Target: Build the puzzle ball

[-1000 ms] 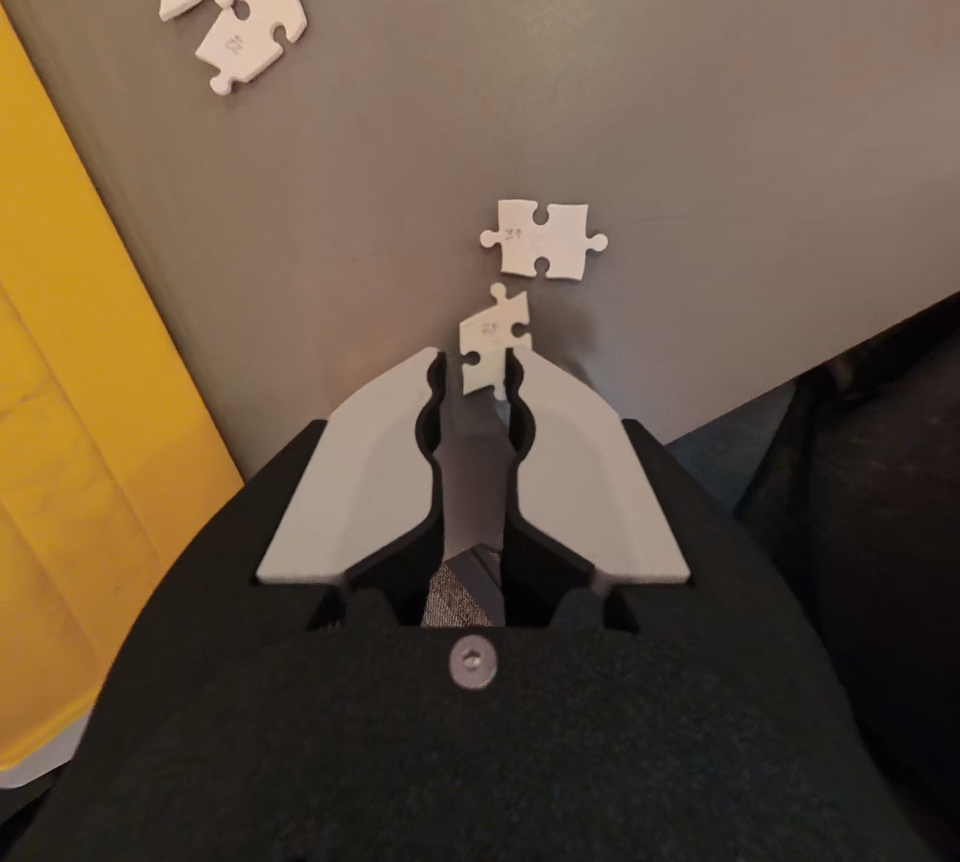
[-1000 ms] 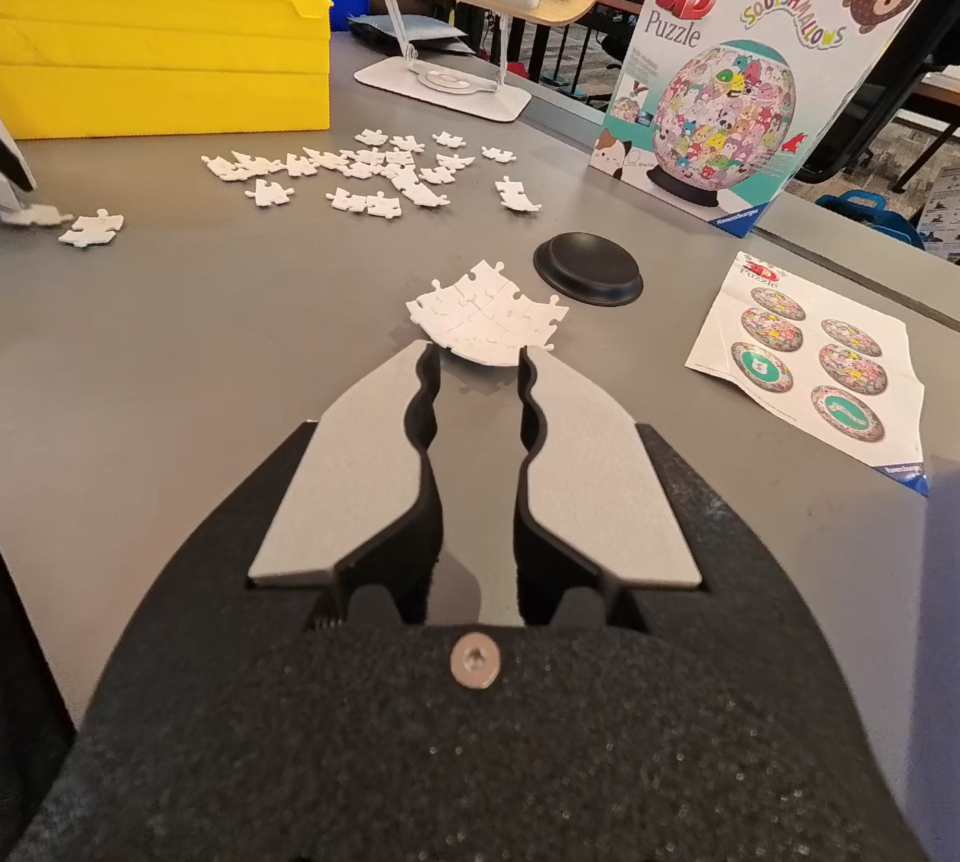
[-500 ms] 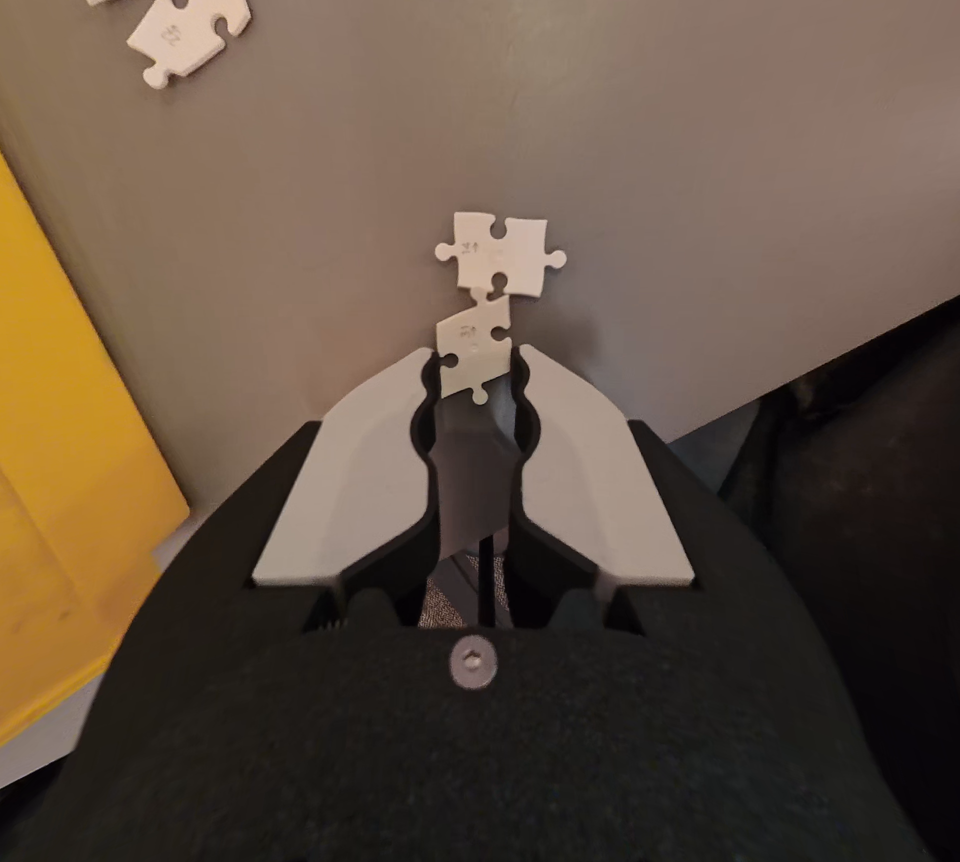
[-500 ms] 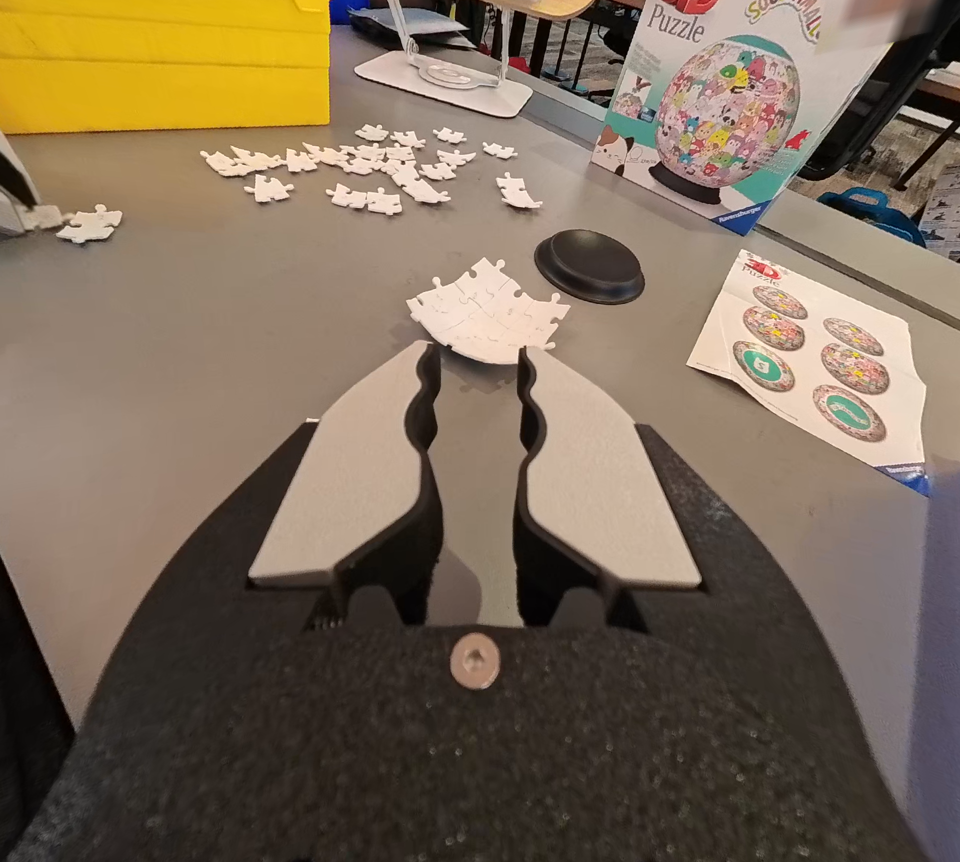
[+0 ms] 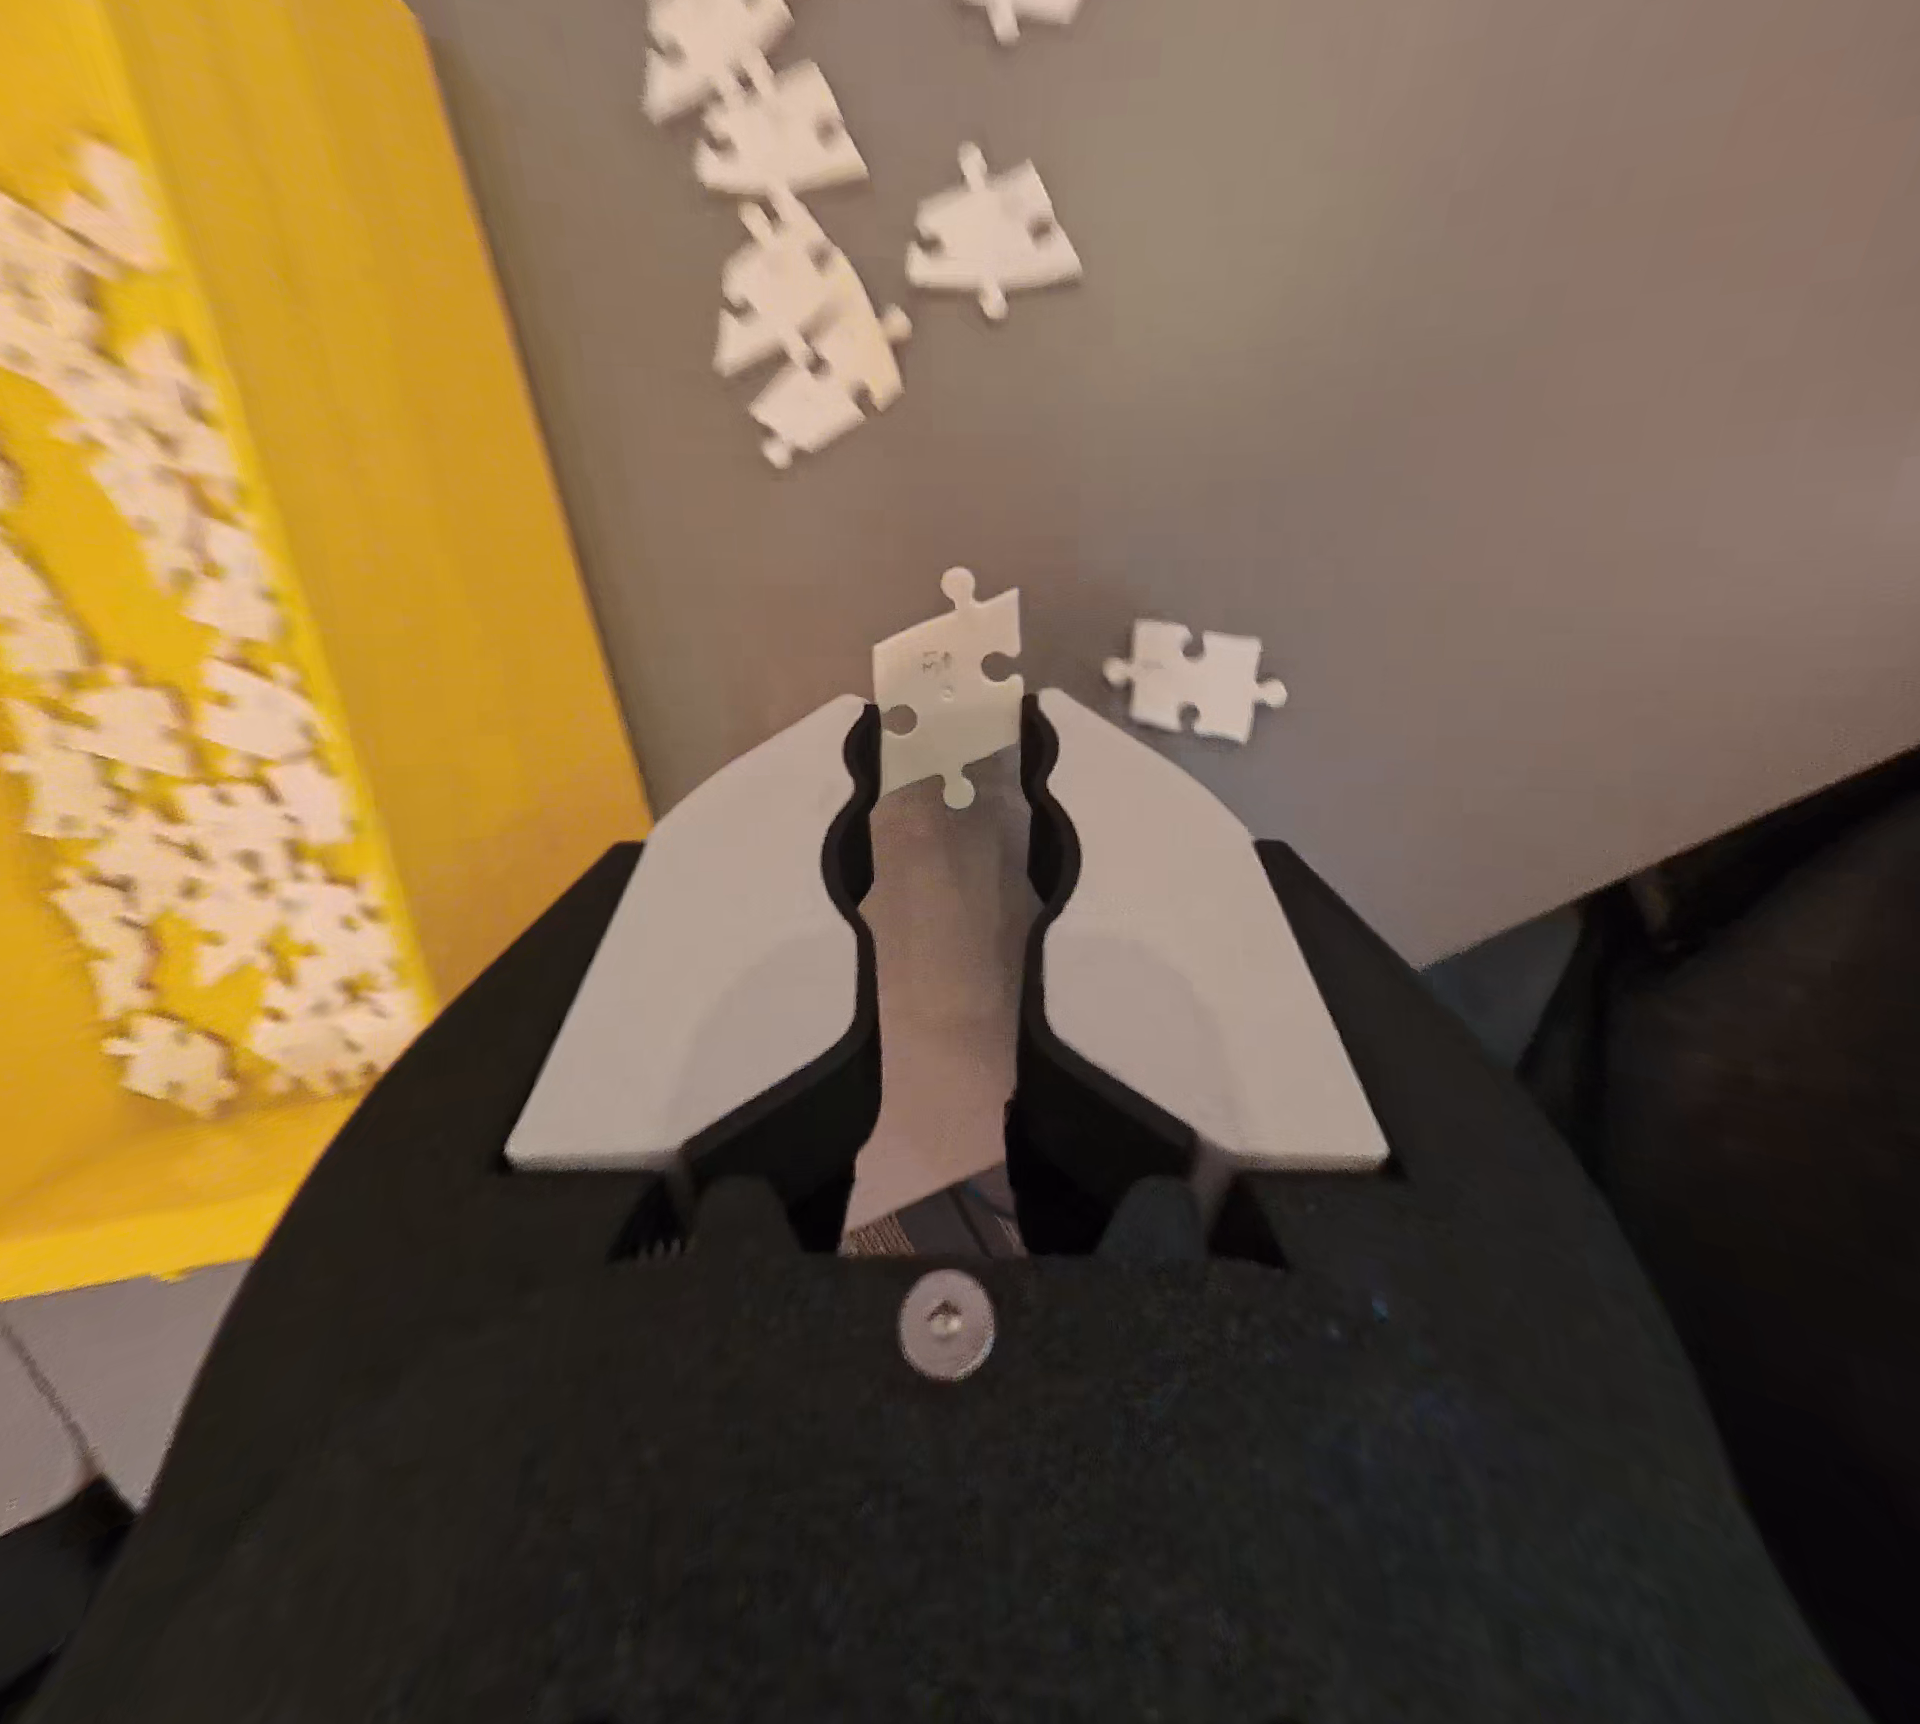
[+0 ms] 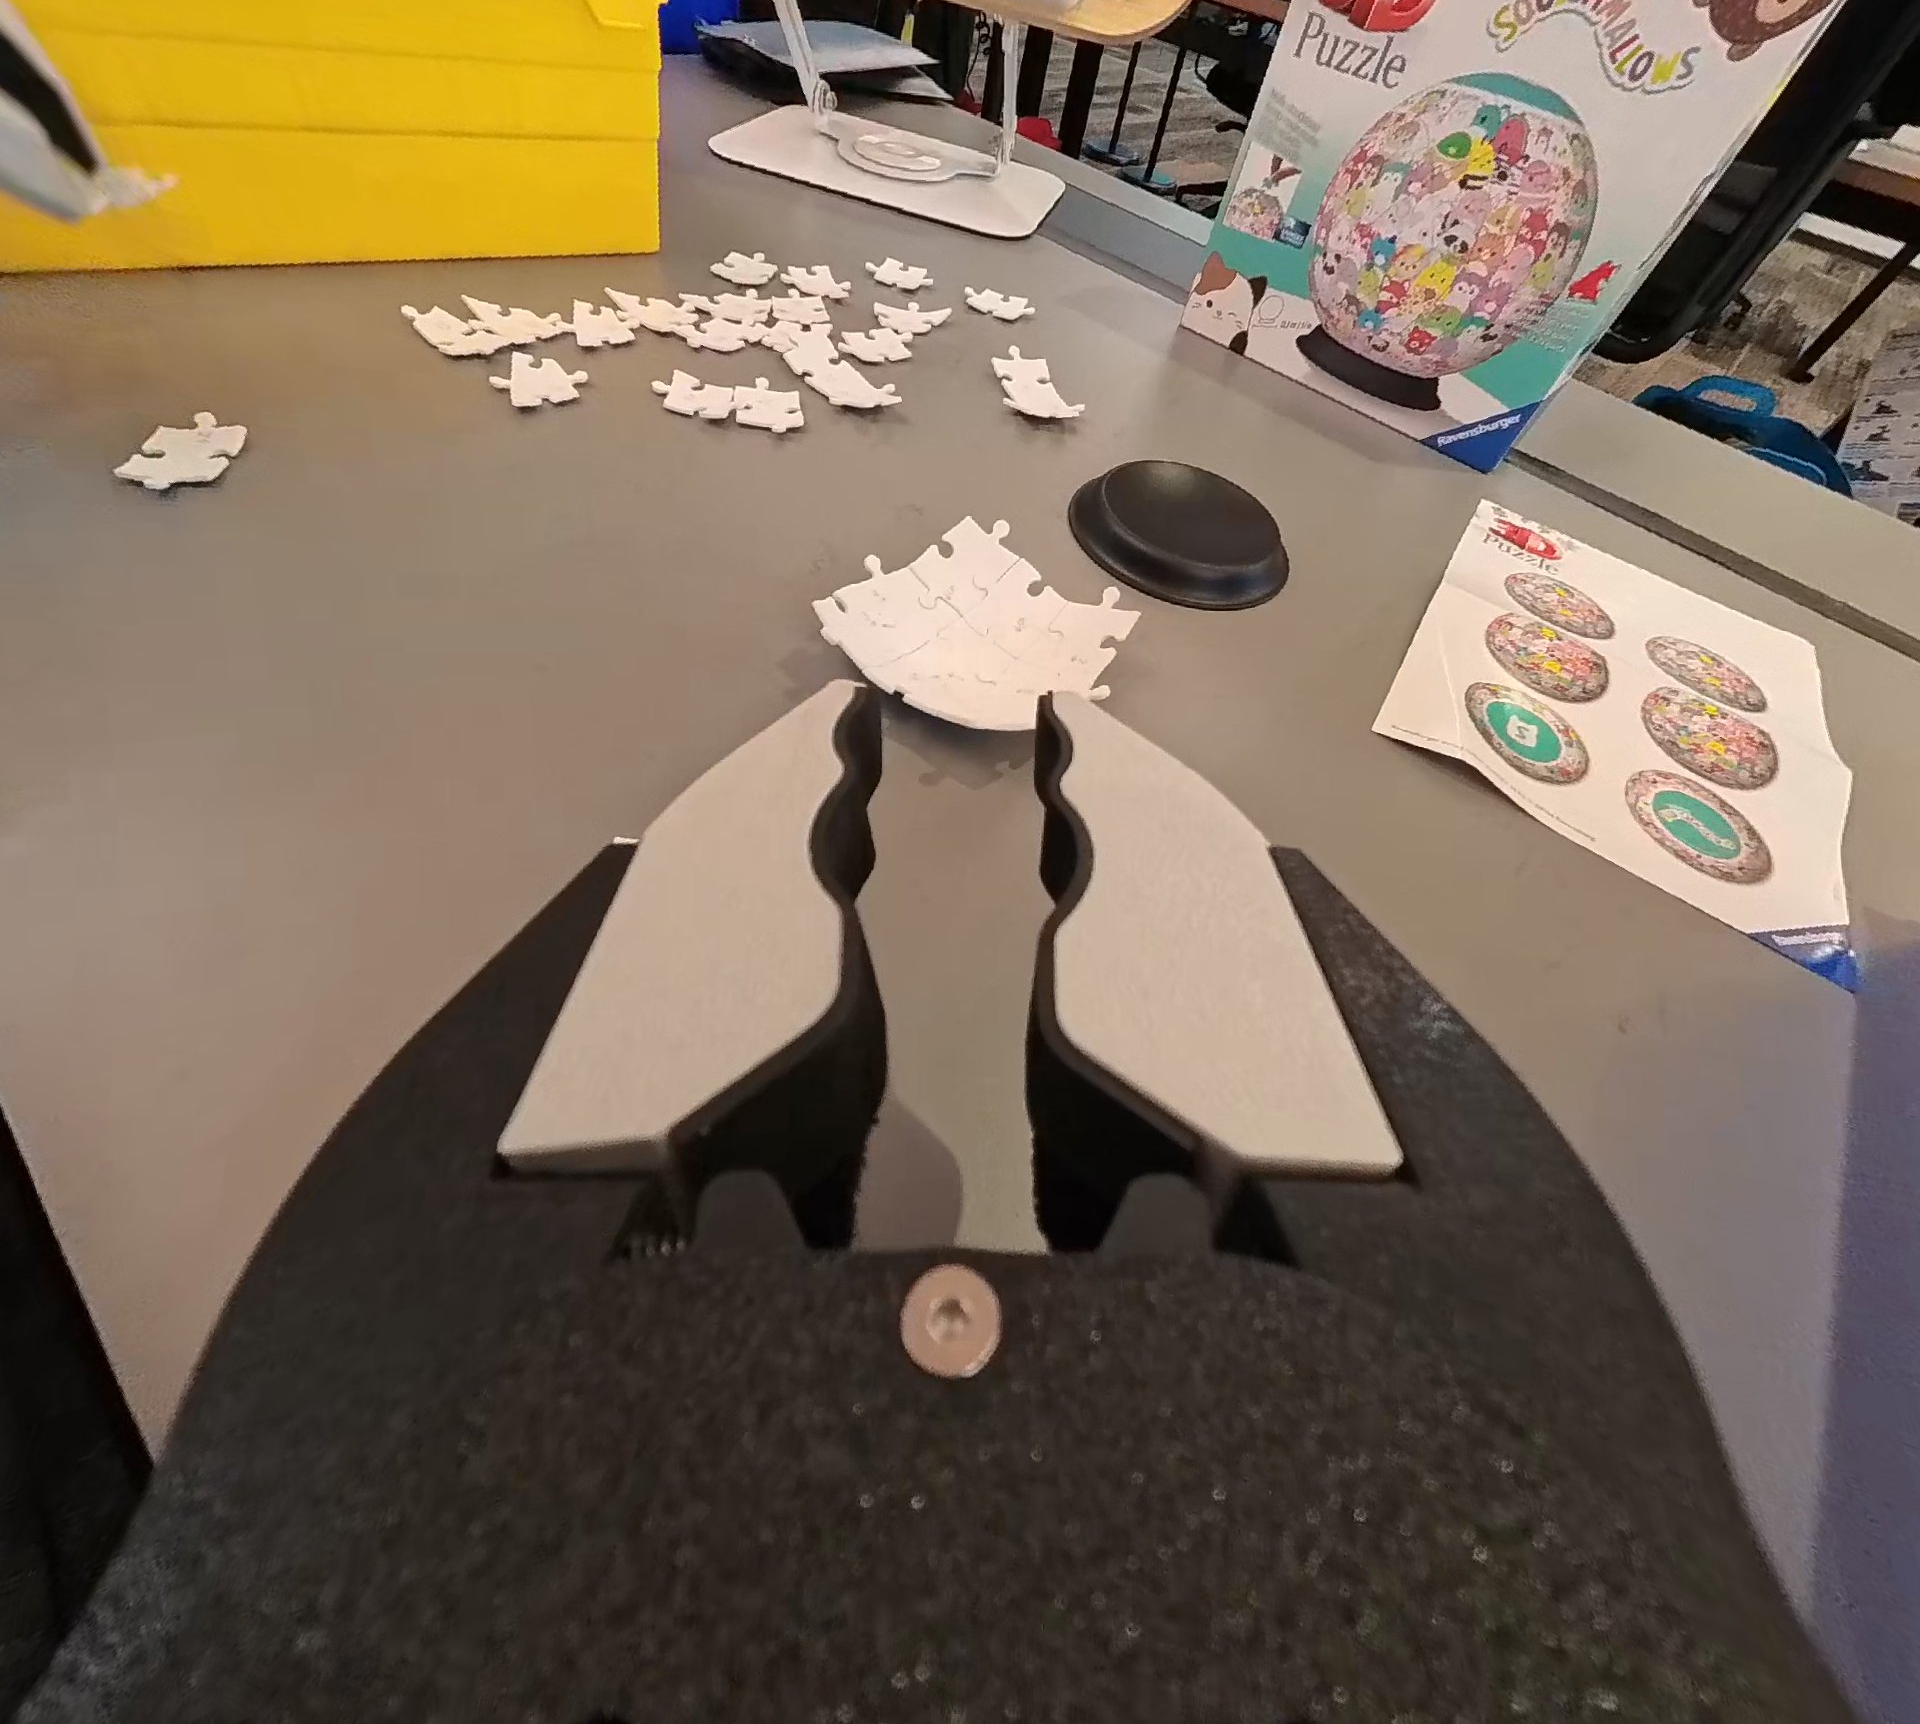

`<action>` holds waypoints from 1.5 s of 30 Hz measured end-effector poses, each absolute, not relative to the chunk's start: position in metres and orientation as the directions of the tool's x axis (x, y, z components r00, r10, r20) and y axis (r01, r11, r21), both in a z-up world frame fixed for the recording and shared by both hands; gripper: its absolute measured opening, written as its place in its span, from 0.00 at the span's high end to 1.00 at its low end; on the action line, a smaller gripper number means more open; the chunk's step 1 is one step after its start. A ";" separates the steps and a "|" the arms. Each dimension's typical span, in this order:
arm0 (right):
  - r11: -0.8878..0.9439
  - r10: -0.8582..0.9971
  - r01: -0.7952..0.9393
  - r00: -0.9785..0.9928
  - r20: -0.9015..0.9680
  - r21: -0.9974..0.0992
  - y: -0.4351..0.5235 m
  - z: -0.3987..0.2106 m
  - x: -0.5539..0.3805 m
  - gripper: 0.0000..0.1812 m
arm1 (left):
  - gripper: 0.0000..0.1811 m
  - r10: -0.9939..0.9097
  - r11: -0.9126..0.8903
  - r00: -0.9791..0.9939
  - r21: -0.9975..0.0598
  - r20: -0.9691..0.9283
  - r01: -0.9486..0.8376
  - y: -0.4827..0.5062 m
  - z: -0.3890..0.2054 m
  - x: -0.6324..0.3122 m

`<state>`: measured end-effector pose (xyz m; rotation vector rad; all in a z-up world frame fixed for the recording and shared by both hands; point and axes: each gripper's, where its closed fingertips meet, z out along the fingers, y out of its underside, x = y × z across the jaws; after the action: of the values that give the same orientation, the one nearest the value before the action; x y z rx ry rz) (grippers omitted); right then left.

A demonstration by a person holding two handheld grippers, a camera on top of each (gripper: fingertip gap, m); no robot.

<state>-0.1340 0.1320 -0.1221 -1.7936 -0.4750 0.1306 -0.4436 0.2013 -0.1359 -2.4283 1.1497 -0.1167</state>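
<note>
Grey table (image 6: pixel 416 739) carries all. Curved puzzle-ball section (image 6: pixel 977 635) (white backs up) lies beside black stand (image 6: pixel 1179 547), just ahead of right gripper (image 6: pixel 956 713), fingers spread, empty. Left gripper (image 5: pixel 951 713) pinches single white piece (image 5: pixel 945 692), lifted near yellow bin (image 5: pixel 260 531), loose pieces (image 5: pixel 790 147) beyond.

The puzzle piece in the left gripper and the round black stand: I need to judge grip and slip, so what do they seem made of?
Puzzle piece: probably rigid matte white plastic; it keeps a slight curve, thin clean edges.
Black stand: likely moulded plastic, smooth semi-gloss; soft highlights along its rim.
</note>
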 end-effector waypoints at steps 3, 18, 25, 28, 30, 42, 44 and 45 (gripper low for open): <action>-0.202 0.384 0.248 0.910 0.156 -0.948 0.132 -0.122 -0.134 0.85 | 0.86 -0.759 -0.502 0.630 -0.468 -0.165 -0.727 0.231 -0.110 -0.437; -0.230 0.419 0.269 0.895 0.155 -0.935 0.133 -0.127 -0.139 0.86 | 0.86 -0.840 -0.430 0.513 -0.364 -0.173 -0.826 0.336 -0.099 -0.404; -0.240 0.434 0.231 0.894 0.108 -0.943 0.133 -0.127 -0.138 0.86 | 0.86 -0.820 -0.451 0.517 -0.279 -0.244 -0.848 0.340 -0.126 -0.396; -0.245 0.435 0.203 0.897 0.079 -0.948 0.133 -0.125 -0.136 0.86 | 0.86 -0.789 -0.481 0.533 -0.232 -0.305 -0.845 0.342 -0.130 -0.403; -0.250 0.436 0.202 0.896 0.076 -0.947 0.133 -0.126 -0.136 0.86 | 0.86 -0.773 -0.498 0.548 -0.231 -0.318 -0.836 0.339 -0.132 -0.402; -0.248 0.452 0.231 0.887 0.099 -0.941 0.133 -0.128 -0.140 0.86 | 0.86 -0.814 -0.511 0.563 -0.283 -0.146 -0.812 0.312 -0.179 -0.354; -0.241 0.452 0.228 0.887 0.099 -0.943 0.132 -0.127 -0.139 0.86 | 0.86 -0.846 -0.465 0.513 -0.269 -0.145 -0.843 0.311 -0.186 -0.346; -0.237 0.451 0.225 0.887 0.098 -0.945 0.132 -0.126 -0.139 0.86 | 0.86 -0.859 -0.442 0.488 -0.259 -0.151 -0.859 0.311 -0.188 -0.343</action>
<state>-0.1392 0.1319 -0.1260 -1.8256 -0.5067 0.2284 -0.3434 0.3109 -0.1881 -2.4370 1.4518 -0.0039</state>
